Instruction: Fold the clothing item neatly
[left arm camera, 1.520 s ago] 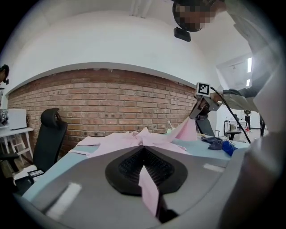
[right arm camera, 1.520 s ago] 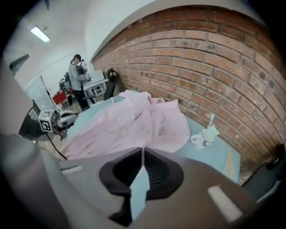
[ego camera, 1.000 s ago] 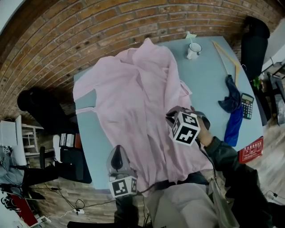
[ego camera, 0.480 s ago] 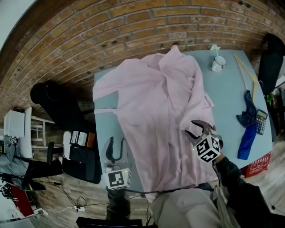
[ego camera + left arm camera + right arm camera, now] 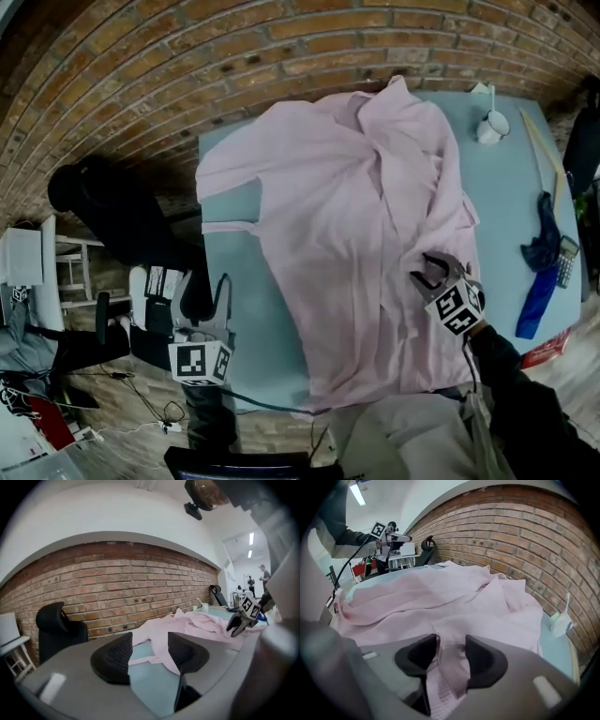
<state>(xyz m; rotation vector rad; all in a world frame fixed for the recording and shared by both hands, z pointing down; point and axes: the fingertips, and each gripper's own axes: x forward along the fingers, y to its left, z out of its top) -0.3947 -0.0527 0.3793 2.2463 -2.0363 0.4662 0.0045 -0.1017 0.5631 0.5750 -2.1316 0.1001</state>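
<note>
Both jaws just opened, freeing the pink shirt (image 5: 347, 216): left gripper (image 5: 214, 294) part-open and empty off its left side, right gripper (image 5: 428, 272) wide astride a fold, so regrasping likely follows

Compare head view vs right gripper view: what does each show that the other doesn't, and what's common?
Head view only: the blue cloth and the calculator near the right edge of the table.
Right gripper view only: a fold of the pink shirt lying between the jaws of the right claw, which have just been opening and stand apart; also a ceiling light.
Both: the shirt spread over the table, the white mug, the brick wall.
</note>
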